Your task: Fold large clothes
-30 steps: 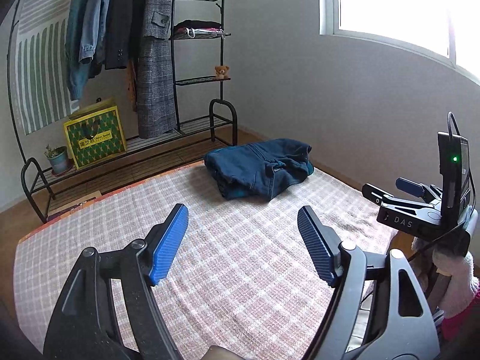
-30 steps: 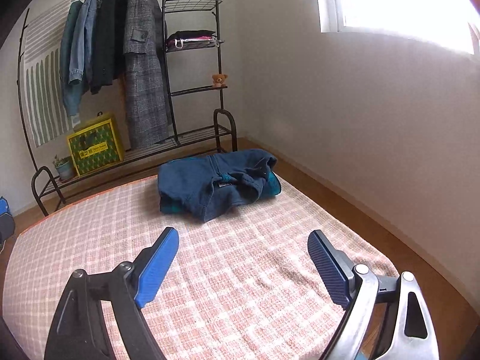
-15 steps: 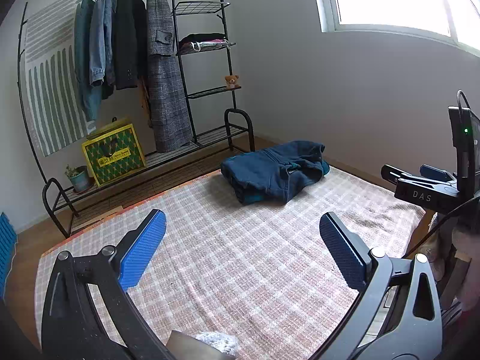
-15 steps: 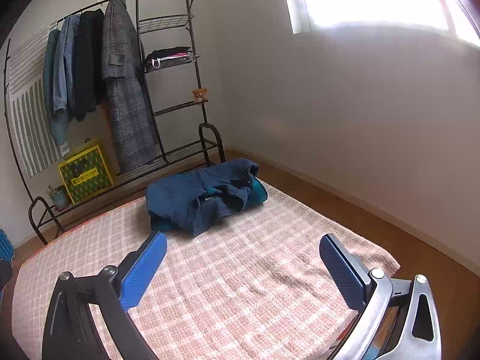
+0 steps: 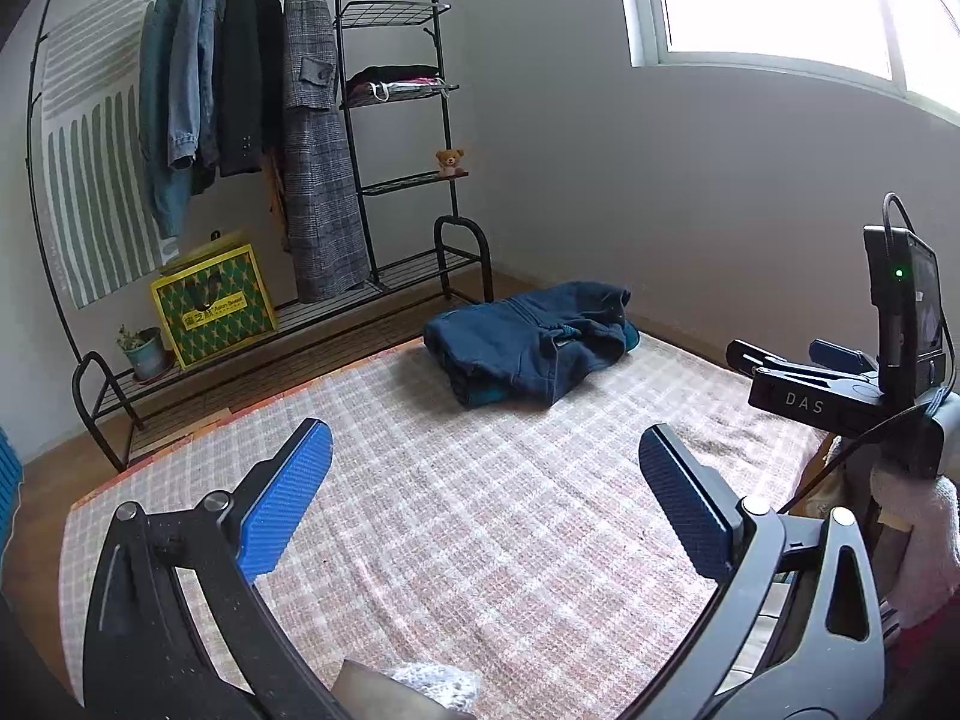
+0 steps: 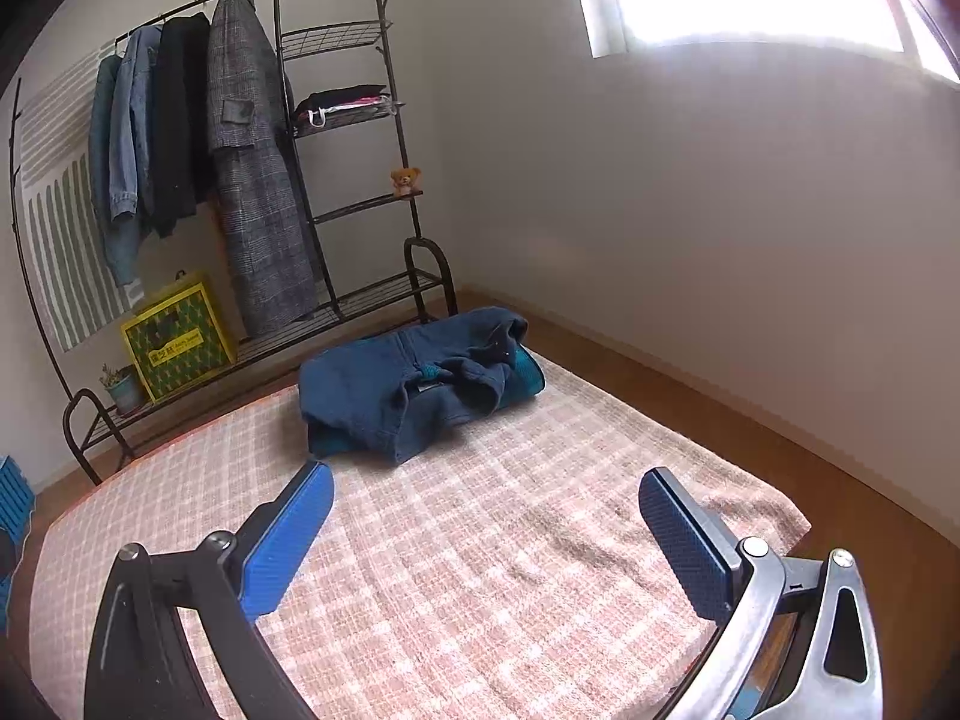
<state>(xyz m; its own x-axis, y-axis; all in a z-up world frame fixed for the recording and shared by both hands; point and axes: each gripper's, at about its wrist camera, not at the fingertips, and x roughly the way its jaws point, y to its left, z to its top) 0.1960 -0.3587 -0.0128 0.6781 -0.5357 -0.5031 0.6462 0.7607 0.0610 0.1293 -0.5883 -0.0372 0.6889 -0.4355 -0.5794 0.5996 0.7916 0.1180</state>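
A dark blue garment (image 5: 528, 341) lies folded in a bundle at the far end of a pink checked blanket (image 5: 468, 516), a teal lining showing at its edges. The right wrist view has the same garment (image 6: 414, 384) on the blanket (image 6: 480, 570). My left gripper (image 5: 485, 450) hovers above the blanket's near half, open wide, nothing between its blue pads. My right gripper (image 6: 486, 495) is likewise open and empty, well short of the garment. In the left wrist view the right gripper's body (image 5: 840, 384) shows at the right edge.
A black clothes rack (image 5: 384, 120) with hanging coats and shelves stands against the far wall. A yellow-green box (image 5: 213, 306) and a potted plant (image 5: 143, 348) sit on its bottom rail. Wooden floor (image 6: 750, 408) borders the blanket on the right. A hand in a pale glove (image 5: 918, 528) holds the right gripper.
Both grippers' jaws have spread wider than a second ago. Both views have tilted and shifted a little, so the garment sits slightly differently in frame; the garment itself has not moved.
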